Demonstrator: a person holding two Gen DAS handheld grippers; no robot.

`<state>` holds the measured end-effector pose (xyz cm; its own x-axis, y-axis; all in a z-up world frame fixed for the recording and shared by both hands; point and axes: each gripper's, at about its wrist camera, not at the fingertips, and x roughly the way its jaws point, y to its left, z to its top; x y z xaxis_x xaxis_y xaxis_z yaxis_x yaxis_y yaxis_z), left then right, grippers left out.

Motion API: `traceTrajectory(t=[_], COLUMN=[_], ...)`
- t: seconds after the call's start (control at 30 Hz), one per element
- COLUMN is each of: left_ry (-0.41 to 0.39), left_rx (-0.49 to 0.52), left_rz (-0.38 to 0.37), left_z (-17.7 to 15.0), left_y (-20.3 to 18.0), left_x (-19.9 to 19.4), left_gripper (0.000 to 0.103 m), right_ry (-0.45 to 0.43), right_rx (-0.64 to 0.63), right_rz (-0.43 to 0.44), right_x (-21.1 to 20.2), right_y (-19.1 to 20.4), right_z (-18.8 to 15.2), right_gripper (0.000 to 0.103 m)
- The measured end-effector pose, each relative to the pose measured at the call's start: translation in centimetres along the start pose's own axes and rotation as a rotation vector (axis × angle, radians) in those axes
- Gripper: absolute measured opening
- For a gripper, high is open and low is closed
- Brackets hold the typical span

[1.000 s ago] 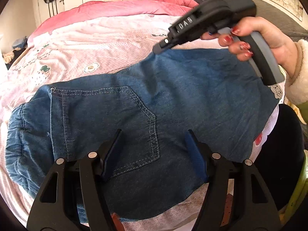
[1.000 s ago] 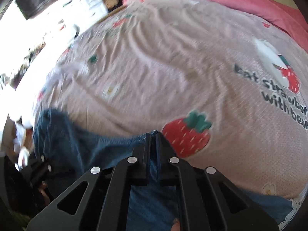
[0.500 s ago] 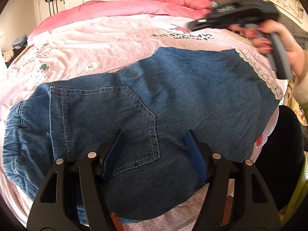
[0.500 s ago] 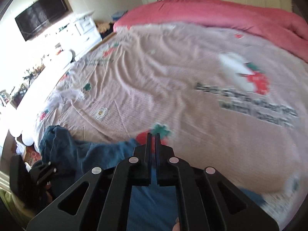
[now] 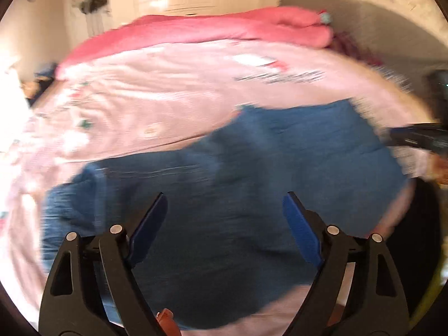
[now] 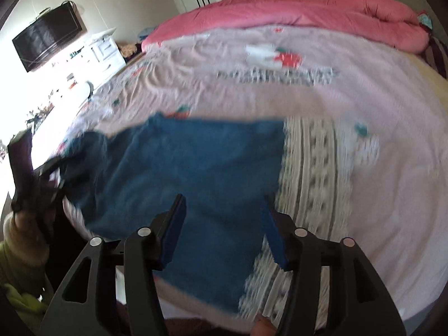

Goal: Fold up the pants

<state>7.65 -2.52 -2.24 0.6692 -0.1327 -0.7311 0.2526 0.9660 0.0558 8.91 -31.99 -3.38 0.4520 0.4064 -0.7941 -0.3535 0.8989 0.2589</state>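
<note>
**Pants folded over on bed; both grippers letting go**

Since a second ago the right gripper (image 6: 224, 224), then clenched on a denim edge out over the bedspread, has swung back toward the near edge of the bed, and the pants now lie doubled.

Item 1, nearest: left gripper (image 5: 224, 215), jaws opening, nothing between them; it hangs above the pants (image 5: 238, 196) near the pocket end without touching.

Item 2: right gripper, jaws opening, empty, above the other end of the denim beside a lace-trimmed band of the bedspread (image 6: 322, 173).

Item 3: pants, blue denim, spread flat at the near edge of the bed, one layer over another; both views are blurred, so seams and edge alignment cannot be told.

Item 4, far: pink quilt (image 6: 308, 8) heaped along the head of the bed; television (image 6: 47, 37) on the wall.

Step in hand: release after a fold, judged. Next move likely calls for taking one end of the bundle with both grippers and carrying it over the other, edges matched.
</note>
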Motion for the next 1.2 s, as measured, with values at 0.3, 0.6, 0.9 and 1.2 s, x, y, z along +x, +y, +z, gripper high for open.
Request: traceTrajectory(t=[0.3,0.6,0.9,1.2], left_ry=[0.062,-0.006,-0.110,-0.112], left_rx=[-0.089,-0.139,-0.112,-0.085], left_rz=[0.111,0.098,0.000,-0.067], left_z=[-3.6,-1.7,2.6,4.8], left_y=[4.7,4.6,-0.5,-5.2], left_x=[0.2,-2.3,-5.6,-6.0], left_gripper=[0.071,0.083,0.091,0.093], right_ry=[-0.020,-0.068,0.052,-0.067], right_rx=[0.087,0.002,0.033,0.037], right_rz=[-0.016,-0.048,-0.026,0.018], right_x=[0.1,-2.5,0.6,-3.2], right_y=[-2.4,0.9,1.0,0.8], right_z=[-2.4,-2.1,-3.1,-2.7], right_gripper=[0.057,0.066,0.071,0.079])
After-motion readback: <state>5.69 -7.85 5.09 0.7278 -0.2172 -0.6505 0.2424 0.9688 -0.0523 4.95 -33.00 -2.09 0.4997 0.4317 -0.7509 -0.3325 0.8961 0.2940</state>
